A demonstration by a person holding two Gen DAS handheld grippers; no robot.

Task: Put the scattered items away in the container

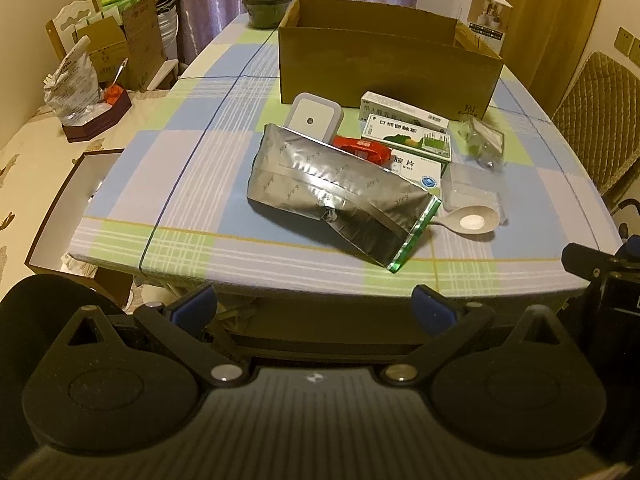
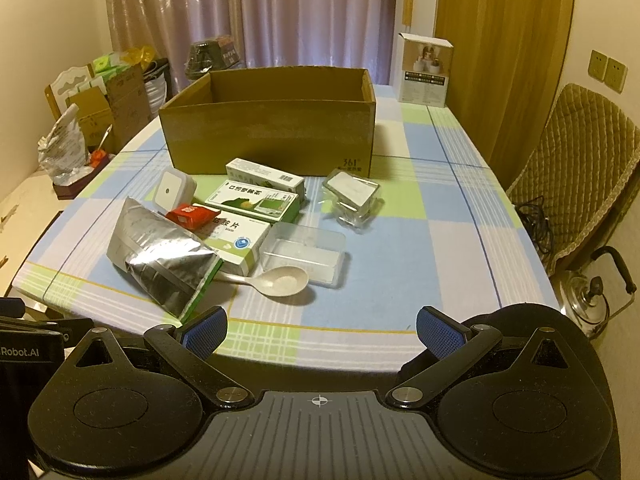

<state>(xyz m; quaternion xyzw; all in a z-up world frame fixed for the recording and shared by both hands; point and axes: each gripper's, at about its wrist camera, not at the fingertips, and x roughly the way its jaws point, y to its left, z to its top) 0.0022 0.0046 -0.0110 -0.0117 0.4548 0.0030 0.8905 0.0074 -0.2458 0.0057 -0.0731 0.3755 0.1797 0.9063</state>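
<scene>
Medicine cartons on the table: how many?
3, clustered before the cardboard box: a slim white carton nearest the box, a green-printed carton in front of it, and a blue-logo carton nearest the camera, partly under the red packet. Others may be hidden.

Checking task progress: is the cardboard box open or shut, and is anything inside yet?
Open: the box has no lid or flaps over its top. The inner walls in view are bare, but the floor is hidden, so contents cannot be told.

You've got a blue-green-lilac checked tablecloth (image 2: 420, 208), plain brown cardboard box (image 2: 268, 140) mid-frame, silver foil pouch (image 2: 160, 252) lower left.
</scene>
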